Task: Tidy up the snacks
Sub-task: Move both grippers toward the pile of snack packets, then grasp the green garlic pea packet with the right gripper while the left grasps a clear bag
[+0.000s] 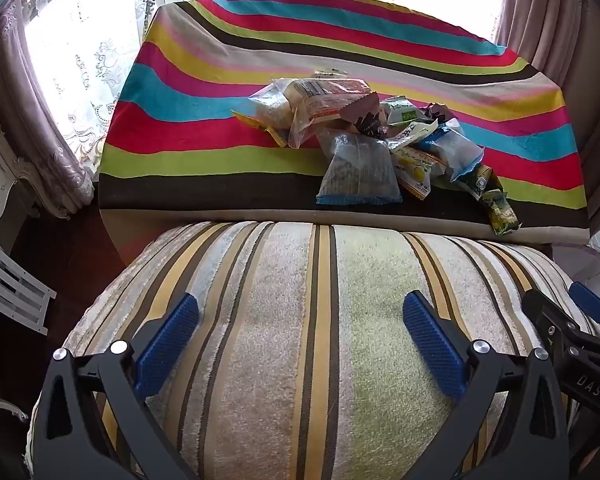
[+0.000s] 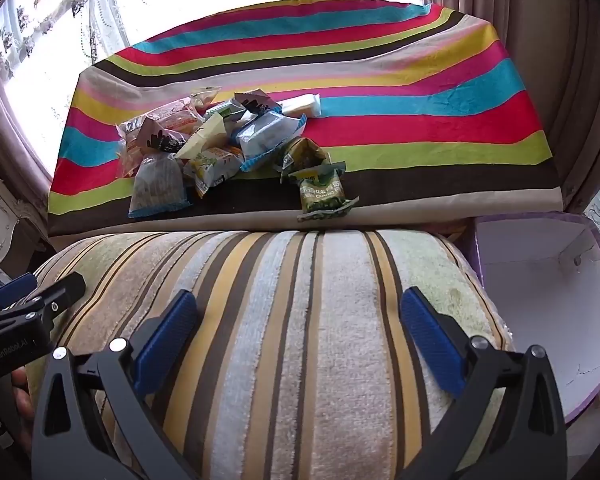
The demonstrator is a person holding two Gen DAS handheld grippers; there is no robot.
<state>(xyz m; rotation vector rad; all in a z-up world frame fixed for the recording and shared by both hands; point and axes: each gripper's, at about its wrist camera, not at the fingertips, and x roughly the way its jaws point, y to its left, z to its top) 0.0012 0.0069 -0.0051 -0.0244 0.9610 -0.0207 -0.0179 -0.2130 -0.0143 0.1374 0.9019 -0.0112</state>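
Beside striped cushion (image 2: 300, 320), bare-floored purple box (image 2: 548, 300)

Clearance, as I see it: striped cushion (image 2: 300, 320) under both tongs, nothing between jaws. Snack pile (image 2: 220, 148) blocks desk (image 2: 440, 120) left-centre; right half free. Box (image 2: 548, 280) open at right. Curtains (image 2: 560, 40) flank.

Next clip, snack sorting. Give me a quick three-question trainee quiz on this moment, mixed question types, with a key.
1. True or false: the left tool holds a snack packet.
2. The green packet lies: A) in the box, B) at the striped cloth's near edge, C) buried mid-pile.
3. Name the open container beside the cushion on the right tool's side.

Key: 1 false, both tools are open and empty; 2 B, right of the snack pile; 3 the purple box.
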